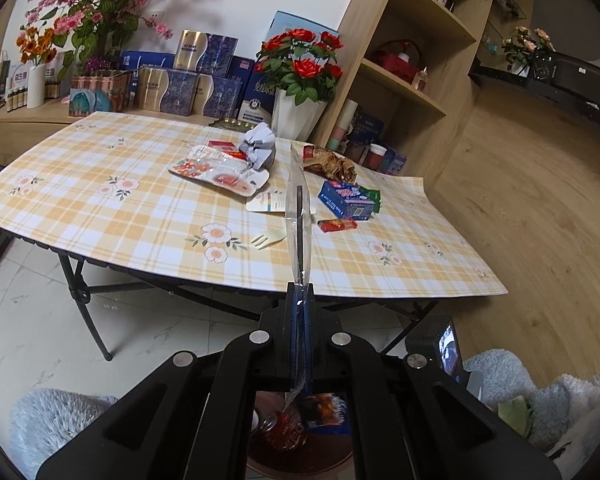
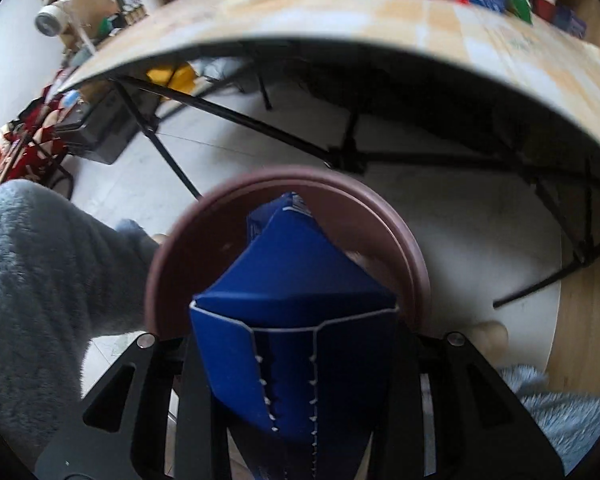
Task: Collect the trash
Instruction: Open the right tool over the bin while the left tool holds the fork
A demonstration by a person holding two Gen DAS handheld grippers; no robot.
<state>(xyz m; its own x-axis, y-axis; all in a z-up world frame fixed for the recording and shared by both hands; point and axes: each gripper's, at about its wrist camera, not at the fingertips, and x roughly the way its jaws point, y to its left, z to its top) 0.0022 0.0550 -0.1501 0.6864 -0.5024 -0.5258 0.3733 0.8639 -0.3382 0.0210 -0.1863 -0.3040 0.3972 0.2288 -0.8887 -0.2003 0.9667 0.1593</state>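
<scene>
Blue carton [image 2: 296,280] sits clamped between the right gripper's [image 2: 296,308] fingers, directly above the brown bin [image 2: 384,216] on the floor. Left gripper [image 1: 300,280], fingers closed, pinches a clear wrapper [image 1: 298,200] edge-on at the table's [image 1: 140,224] near edge.

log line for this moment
left tongs: shut on clear plastic wrapper | right tongs: holding blue cardboard box above round brown bin

Two tools [image 1: 300,292] [image 2: 296,320], one bin [image 2: 404,240], one fork [image 1: 269,238].
</scene>
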